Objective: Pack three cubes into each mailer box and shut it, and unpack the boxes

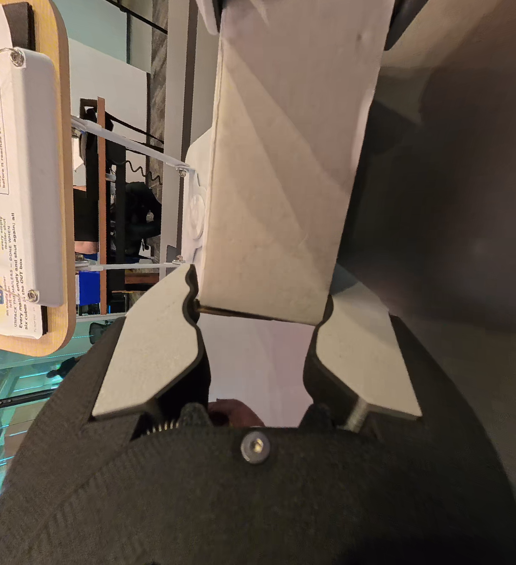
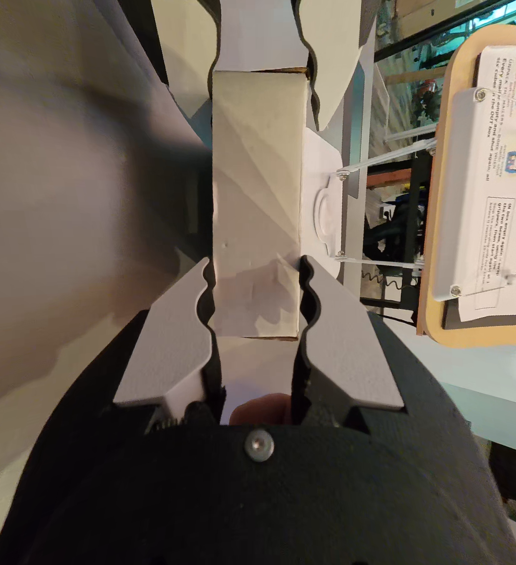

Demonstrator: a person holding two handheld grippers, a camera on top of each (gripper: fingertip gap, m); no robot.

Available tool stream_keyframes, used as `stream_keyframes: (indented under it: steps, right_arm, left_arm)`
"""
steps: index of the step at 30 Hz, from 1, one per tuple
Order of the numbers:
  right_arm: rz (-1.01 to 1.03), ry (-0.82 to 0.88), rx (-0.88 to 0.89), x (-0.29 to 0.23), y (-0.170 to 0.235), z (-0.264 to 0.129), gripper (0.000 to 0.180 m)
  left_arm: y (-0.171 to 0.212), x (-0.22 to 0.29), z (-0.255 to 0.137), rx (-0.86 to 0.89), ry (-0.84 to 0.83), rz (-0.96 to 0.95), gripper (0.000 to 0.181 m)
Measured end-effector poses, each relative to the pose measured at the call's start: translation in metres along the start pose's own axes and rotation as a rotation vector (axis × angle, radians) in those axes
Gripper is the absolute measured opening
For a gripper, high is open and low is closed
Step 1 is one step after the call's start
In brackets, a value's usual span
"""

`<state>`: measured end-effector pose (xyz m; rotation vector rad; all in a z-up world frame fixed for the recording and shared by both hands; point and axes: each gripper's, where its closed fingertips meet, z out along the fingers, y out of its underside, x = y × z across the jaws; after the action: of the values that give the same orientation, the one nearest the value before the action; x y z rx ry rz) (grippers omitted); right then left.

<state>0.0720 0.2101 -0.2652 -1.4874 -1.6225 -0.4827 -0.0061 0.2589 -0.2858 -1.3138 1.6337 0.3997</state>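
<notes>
A white mailer box [image 2: 255, 198] is being held between both hand-held grippers, its long axis running from one to the other. The left hand-held gripper [image 1: 261, 308] and right hand-held gripper [image 2: 253, 293] are clamping opposite ends. Its contents are being hidden.

Mailer box [image 2: 256, 195] between the two hand-held grippers — right [image 2: 255, 293], left [image 1: 261, 305] at opposite ends — instruction board [image 2: 476, 189] beyond

Black ribbed claw [image 2: 255, 293] bodies, 2 grey wavy-edged fingers [image 2: 171, 339], seemingly steel screw.
</notes>
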Motion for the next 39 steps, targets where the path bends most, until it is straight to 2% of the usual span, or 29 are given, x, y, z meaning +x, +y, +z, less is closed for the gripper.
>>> stream_keyframes:
  steps: [11,25,33,35,39]
  right_arm:
    - [0.081,-0.108,0.064,-0.002,-0.001,-0.004,0.054]
    - [0.366,-0.327,0.218,-0.003,-0.011,-0.014,0.056]
    - [0.462,-0.414,0.252,-0.004,-0.013,-0.018,0.057]
    - [0.428,-0.380,0.239,-0.003,-0.013,-0.017,0.057]
    - [0.069,-0.135,0.094,-0.003,-0.010,-0.012,0.057]
  left_arm:
    - [-0.003,0.002,-0.001,0.029,-0.018,0.001,0.075]
    - [-0.007,0.004,-0.005,0.134,0.004,-0.014,0.075]
    - [-0.009,0.008,-0.008,0.170,0.041,-0.021,0.076]
    - [-0.010,0.008,-0.008,0.175,0.056,-0.040,0.075]
    - [-0.010,0.008,-0.008,0.166,0.076,-0.054,0.074]
